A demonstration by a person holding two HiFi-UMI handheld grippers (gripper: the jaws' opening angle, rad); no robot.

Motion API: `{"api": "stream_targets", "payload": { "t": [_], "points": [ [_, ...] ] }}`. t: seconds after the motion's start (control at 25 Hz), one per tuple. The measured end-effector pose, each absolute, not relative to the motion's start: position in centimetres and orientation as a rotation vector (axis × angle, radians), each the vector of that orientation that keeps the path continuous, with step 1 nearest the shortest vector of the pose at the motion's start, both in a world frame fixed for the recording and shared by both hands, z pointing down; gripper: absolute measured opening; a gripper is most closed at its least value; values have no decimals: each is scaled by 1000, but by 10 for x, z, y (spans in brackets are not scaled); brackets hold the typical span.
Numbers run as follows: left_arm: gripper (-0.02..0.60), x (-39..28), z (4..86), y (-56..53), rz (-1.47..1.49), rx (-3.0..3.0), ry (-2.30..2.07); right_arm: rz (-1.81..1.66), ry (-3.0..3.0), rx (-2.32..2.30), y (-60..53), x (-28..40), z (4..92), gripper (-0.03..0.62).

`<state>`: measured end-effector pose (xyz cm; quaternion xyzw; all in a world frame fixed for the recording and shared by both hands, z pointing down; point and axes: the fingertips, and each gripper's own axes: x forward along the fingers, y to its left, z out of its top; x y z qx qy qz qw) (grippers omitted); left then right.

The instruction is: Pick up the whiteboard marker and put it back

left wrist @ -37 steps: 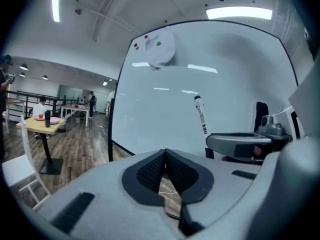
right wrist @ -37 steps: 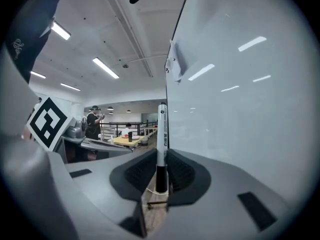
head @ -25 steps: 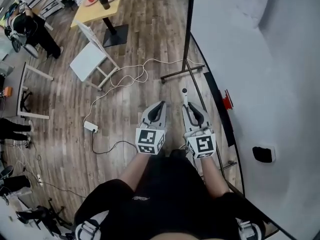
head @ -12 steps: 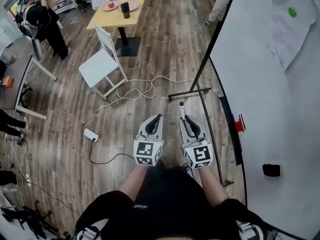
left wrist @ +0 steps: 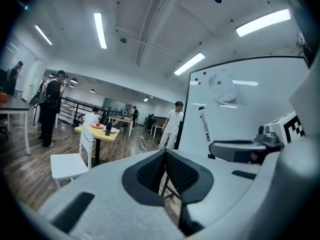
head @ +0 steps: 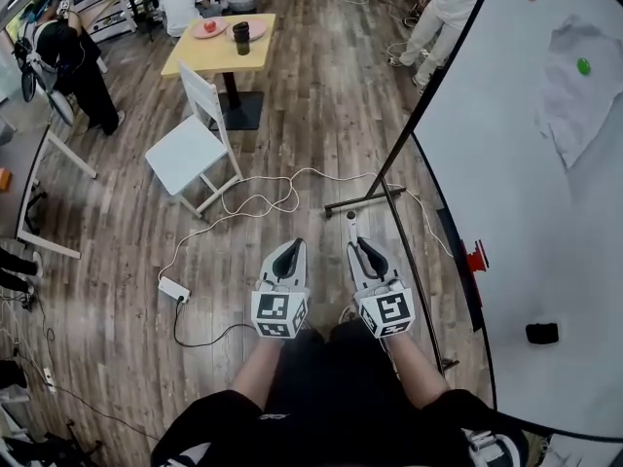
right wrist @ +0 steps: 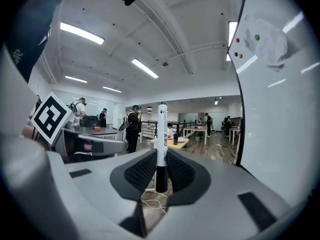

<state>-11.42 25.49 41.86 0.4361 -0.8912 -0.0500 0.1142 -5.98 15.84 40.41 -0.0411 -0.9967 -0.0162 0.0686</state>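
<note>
Right claw (head: 356,246) is clamped on the whiteboard marker (right wrist: 161,134), left claw (left wrist: 164,156) closed empty; return is judged underway, and the whiteboard (head: 526,163) must be reached next.

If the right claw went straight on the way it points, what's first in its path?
Nothing close: the right claw, shut on the marker, points alongside the whiteboard over open floor. The yellow table far ahead looks first in line, but depth is unclear.

Close on the right of the right tool (head: 358,247), the whiteboard (head: 545,222) and its black stand foot (head: 360,198) block the way, while the floor (head: 321,115) ahead lies open beyond a looping cable (head: 258,202), the white chair (head: 185,149) and yellow worktop (head: 200,58) well left.
</note>
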Motion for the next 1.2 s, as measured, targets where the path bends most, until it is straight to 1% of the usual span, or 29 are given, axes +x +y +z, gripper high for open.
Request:
{"api": "stream_targets", "payload": {
  "t": [0.28,0.6,0.88,1.2],
  "points": [
    [8,-141,427,249,-152,1266,-2588,-47,-2969,-145,153,-97,410,57],
    [8,-208,417,246,-85,1191,-2632,2,-3015,-221,140,-172,399,57],
    [8,-250,414,172,-40,1282,-2613,24,-3055,-156,74,-209,398,57],
    [8,-261,437,84,65,1424,-2464,76,-3002,38,-14,-214,431,57]
  ]
}}
